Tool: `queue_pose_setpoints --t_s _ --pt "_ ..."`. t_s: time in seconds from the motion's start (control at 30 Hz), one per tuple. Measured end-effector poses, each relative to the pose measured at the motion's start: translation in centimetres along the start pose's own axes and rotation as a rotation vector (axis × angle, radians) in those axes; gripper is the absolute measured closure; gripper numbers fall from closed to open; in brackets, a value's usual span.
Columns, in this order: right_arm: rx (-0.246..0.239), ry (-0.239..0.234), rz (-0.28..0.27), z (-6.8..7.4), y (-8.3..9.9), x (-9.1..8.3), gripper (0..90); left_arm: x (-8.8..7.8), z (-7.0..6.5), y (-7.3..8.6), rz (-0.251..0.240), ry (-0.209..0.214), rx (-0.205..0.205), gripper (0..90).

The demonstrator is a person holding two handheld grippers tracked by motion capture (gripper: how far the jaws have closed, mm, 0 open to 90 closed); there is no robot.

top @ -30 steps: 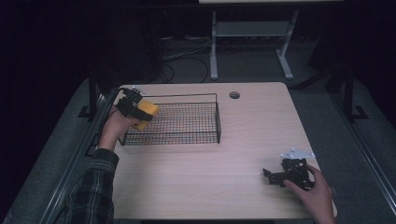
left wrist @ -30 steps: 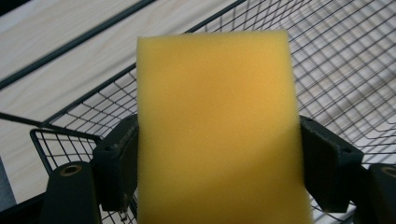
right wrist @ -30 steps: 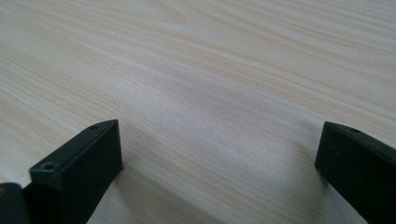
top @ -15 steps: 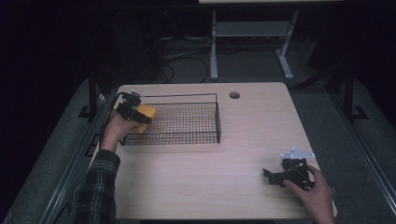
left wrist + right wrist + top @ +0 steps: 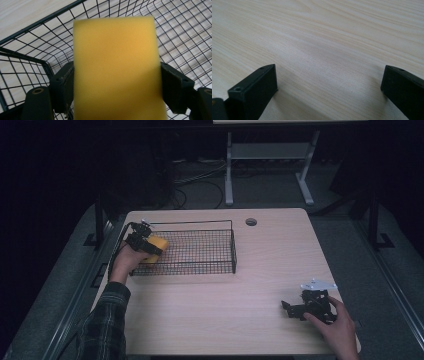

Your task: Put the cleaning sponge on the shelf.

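The left hand-held gripper (image 5: 145, 243) holds a yellow sponge (image 5: 155, 248), with one jaw pressed on each side. The sponge sticks out past the jaws, long way forward, over the left end of the black wire basket (image 5: 210, 265). The basket floor is right under it, so I think the next move is down. The right hand-held gripper (image 5: 295, 309) rests wide open with nothing in it, on the tabletop (image 5: 240, 310) at the lower right.

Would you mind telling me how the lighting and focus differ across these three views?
High view: the table is lit, the room around it nearly black. Left gripper view: the yellow sponge held in the left gripper is soft and blurred, the wire basket behind sharper. Right gripper view: bright wood grain, the right gripper casting soft shadows.
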State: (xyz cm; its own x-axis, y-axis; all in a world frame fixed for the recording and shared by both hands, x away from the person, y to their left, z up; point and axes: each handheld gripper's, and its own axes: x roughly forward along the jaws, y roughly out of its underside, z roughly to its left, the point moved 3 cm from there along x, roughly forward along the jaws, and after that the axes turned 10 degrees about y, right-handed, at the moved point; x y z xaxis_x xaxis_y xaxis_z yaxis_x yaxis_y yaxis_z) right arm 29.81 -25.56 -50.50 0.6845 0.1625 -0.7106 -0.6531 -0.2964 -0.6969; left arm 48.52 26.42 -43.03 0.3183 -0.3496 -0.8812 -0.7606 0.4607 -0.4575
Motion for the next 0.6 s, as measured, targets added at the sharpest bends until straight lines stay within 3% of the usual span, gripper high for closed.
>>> queue_pose_setpoints --t_s 0.6 --pt "0.000 0.000 0.000 0.0 0.0 0.0 0.0 1.1 0.2 0.8 0.030 0.019 -0.007 23.0"
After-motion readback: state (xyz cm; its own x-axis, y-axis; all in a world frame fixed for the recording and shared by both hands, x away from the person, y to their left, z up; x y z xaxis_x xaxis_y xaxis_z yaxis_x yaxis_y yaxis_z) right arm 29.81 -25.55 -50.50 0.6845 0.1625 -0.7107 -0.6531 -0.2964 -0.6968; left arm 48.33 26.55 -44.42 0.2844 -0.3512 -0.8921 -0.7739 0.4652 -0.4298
